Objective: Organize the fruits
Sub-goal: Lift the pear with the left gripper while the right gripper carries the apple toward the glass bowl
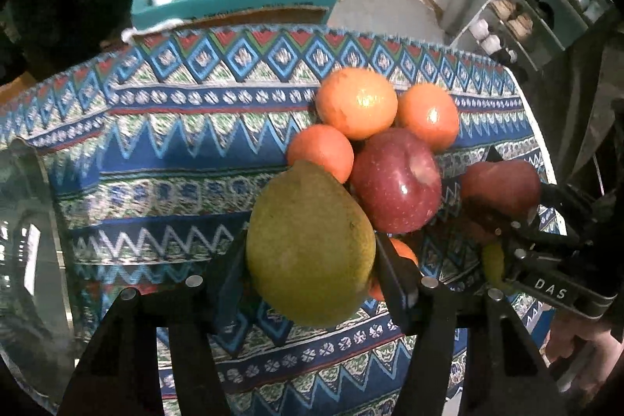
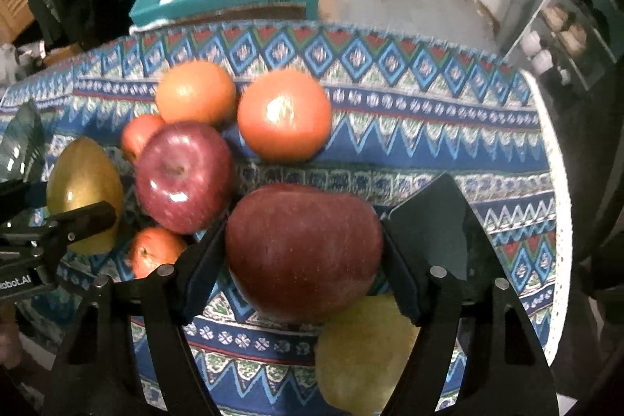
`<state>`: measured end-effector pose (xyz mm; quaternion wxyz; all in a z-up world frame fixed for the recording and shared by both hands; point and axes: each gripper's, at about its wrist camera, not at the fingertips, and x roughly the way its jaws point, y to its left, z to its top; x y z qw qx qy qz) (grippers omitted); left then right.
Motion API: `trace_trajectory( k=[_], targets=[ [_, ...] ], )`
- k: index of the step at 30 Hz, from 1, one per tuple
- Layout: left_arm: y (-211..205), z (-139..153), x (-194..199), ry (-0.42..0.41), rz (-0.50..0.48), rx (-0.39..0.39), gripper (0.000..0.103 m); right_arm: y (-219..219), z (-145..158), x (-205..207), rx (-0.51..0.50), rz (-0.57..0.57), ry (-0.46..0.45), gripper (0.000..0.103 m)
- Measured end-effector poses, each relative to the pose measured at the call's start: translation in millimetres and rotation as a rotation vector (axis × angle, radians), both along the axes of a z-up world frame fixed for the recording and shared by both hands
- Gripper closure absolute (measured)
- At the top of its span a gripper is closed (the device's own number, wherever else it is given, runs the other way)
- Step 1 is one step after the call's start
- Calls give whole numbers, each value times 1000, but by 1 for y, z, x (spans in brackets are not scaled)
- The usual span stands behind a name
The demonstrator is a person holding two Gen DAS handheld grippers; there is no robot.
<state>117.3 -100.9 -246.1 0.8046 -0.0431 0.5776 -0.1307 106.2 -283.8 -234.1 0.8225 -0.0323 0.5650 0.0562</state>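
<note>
The left gripper [image 1: 310, 252] is squeezing a green pear [image 1: 310, 244] and the right gripper [image 2: 304, 252] a red apple [image 2: 304, 252], both just beside the fruit pile [image 1: 390, 151].

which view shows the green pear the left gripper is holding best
The left wrist view: the green pear sits whole and close between the left gripper fingers. The right wrist view shows it at the far left edge, smaller, partly covered by a black finger.

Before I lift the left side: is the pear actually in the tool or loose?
In it. The left tool is shut on the green pear, its fingers pressing both sides.
</note>
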Motion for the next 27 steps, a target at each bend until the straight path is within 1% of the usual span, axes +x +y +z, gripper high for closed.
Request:
trace_trajectory(
  k=[9, 21, 27],
  targets=[
    [19, 37, -14, -88, 28, 19, 40, 6, 43, -8, 9, -7, -115, 28],
    [32, 85, -35, -197, 39, 25, 40, 21, 96, -19, 35, 5, -256, 28],
    [42, 108, -45, -254, 53, 17, 40, 25, 120, -26, 78, 5, -309, 28]
  ],
)
